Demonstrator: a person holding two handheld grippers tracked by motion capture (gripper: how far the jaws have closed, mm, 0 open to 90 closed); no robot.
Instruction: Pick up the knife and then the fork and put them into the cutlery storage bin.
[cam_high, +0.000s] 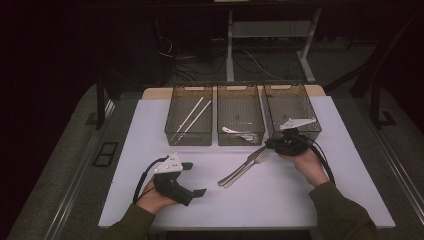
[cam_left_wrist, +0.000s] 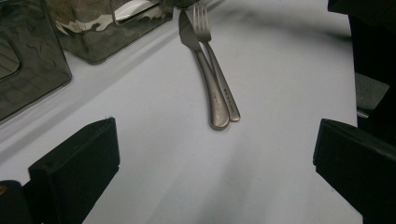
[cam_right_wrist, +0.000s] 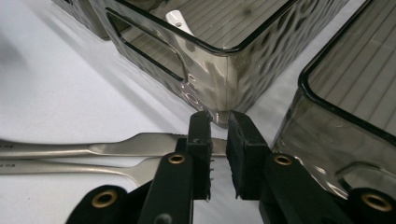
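A steel knife (cam_high: 239, 172) and fork (cam_high: 256, 161) lie side by side on the white table (cam_high: 150, 130), just in front of the bins. My right gripper (cam_high: 269, 145) is low over their far ends. In the right gripper view its jaws (cam_right_wrist: 219, 123) stand a narrow gap apart; the fork (cam_right_wrist: 116, 170) has its tines in that gap and the knife (cam_right_wrist: 140, 143) has its blade crossing it. My left gripper (cam_high: 195, 179) rests at the front left, wide open and empty, and points toward the knife (cam_left_wrist: 205, 79) and fork (cam_left_wrist: 224, 88). In its own view the left gripper (cam_left_wrist: 215, 158) holds nothing.
Three smoky clear bins stand in a row at the back. The left bin (cam_high: 172, 117) holds two white chopsticks (cam_high: 192, 116), the middle bin (cam_high: 240, 142) holds white spoons (cam_high: 236, 131), and the right bin (cam_high: 314, 107) is just beyond my right gripper. Bin corners (cam_right_wrist: 224, 70) are close ahead.
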